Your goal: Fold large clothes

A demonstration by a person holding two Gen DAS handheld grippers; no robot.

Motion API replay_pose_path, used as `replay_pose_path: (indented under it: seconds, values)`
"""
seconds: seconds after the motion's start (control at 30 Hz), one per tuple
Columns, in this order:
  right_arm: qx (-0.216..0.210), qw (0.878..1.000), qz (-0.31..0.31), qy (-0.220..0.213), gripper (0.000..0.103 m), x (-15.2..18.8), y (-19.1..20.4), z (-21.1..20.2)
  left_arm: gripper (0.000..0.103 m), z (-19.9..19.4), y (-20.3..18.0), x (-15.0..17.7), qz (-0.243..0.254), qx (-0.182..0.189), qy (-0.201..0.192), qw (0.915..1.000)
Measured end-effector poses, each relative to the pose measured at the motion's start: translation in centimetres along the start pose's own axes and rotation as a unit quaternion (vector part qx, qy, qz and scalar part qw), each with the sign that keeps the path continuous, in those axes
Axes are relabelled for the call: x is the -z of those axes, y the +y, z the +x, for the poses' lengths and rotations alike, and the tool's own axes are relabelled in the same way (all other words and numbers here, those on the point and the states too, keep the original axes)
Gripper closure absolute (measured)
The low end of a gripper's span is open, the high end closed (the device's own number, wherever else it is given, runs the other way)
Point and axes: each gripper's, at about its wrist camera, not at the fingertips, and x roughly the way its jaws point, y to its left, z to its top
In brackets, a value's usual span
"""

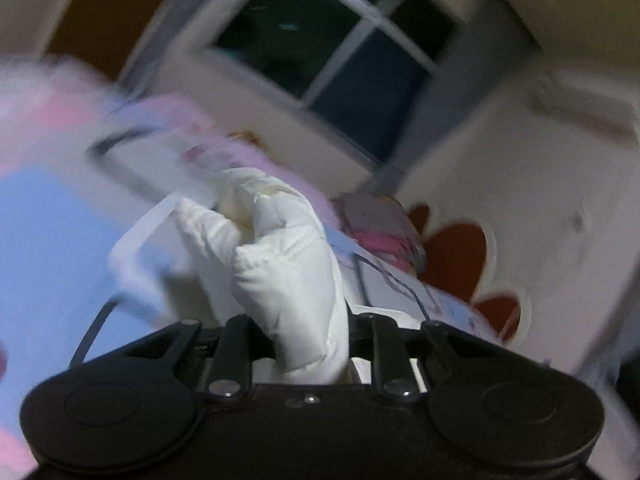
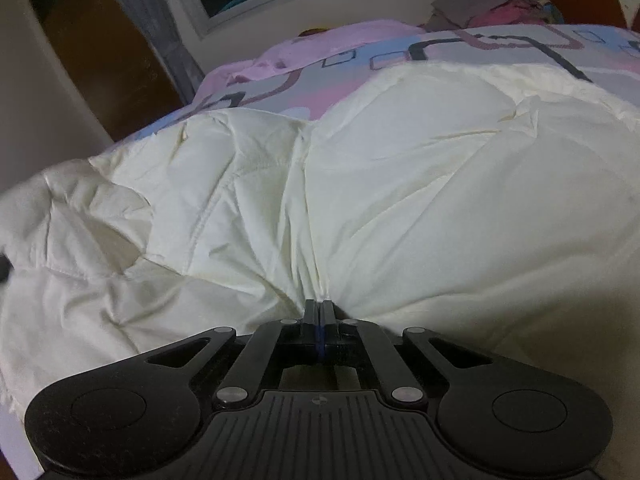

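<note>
Barely begun: both grippers' fingers clamp the puffy cream quilted garment (image 2: 360, 184), left gripper (image 1: 308, 344) lifting a bunch, right gripper (image 2: 319, 308) pinching lower centre; bulk sprawls unfolded on the bed.

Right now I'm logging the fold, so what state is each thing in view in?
White padded garment: spread rumpled on the bed, pinched at two places.
Left gripper: shut on a raised bunch of the garment.
Right gripper: shut on a gathered fold at the near edge.
Patterned bedsheet: spread beneath.
Clothes pile: heaped at the far end.
</note>
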Motion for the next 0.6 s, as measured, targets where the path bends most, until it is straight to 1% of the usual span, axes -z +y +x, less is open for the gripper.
replay_pose_path:
  seconds: [0.03,0.07,0.1,0.13,0.2,0.27,0.33,0.4,0.47,0.53,0.57,0.6]
  values:
    - [-0.011,0.999,0.02,-0.035,0.103,-0.2,-0.9,-1.9,0.083,0.3,-1.9,-0.6,0.027,0.008,0.006,0.9996]
    - [-0.005,0.998,0.032,-0.053,0.103,-0.5,-2.2,-3.4,0.083,0.6,-3.4,-0.9,0.044,0.014,0.008,0.9989]
    - [0.006,0.998,0.043,-0.054,0.101,-0.9,-3.4,-4.3,0.083,1.0,-5.1,-1.1,0.06,0.023,0.01,0.9979]
    - [0.018,0.996,0.062,-0.063,0.095,-1.2,-5.2,-5.6,0.083,1.4,-6.6,-1.2,0.074,0.034,0.018,0.9965]
    - [0.035,0.991,0.091,-0.087,0.095,-1.5,-8.8,-8.1,0.083,2.3,-10.0,-0.6,0.101,0.05,0.024,0.9934]
    - [0.059,0.989,0.106,-0.089,0.095,-1.7,-12.0,-9.9,0.083,3.4,-13.3,0.5,0.134,0.067,0.036,0.9881]
    - [0.07,0.984,0.127,-0.098,0.095,-1.5,-15.2,-11.9,0.083,4.8,-16.3,1.8,0.15,0.086,0.055,0.9834]
    - [0.085,0.981,0.143,-0.101,0.095,-1.4,-17.9,-13.4,0.083,6.5,-19.1,3.5,0.167,0.104,0.084,0.9769]
    - [0.089,0.978,0.157,-0.102,0.095,-1.1,-20.3,-14.8,0.083,8.3,-21.4,5.4,0.184,0.112,0.115,0.9698]
    - [0.091,0.977,0.166,-0.098,0.095,-0.8,-22.4,-15.9,0.083,10.4,-23.3,7.4,0.195,0.114,0.153,0.962]
    - [0.092,0.976,0.17,-0.096,0.095,-0.7,-23.4,-16.4,0.081,11.5,-24.0,8.5,0.195,0.117,0.171,0.9587]
    - [0.094,0.976,0.173,-0.095,0.095,-0.7,-24.1,-16.9,0.076,12.5,-24.6,9.3,0.193,0.123,0.186,0.9556]
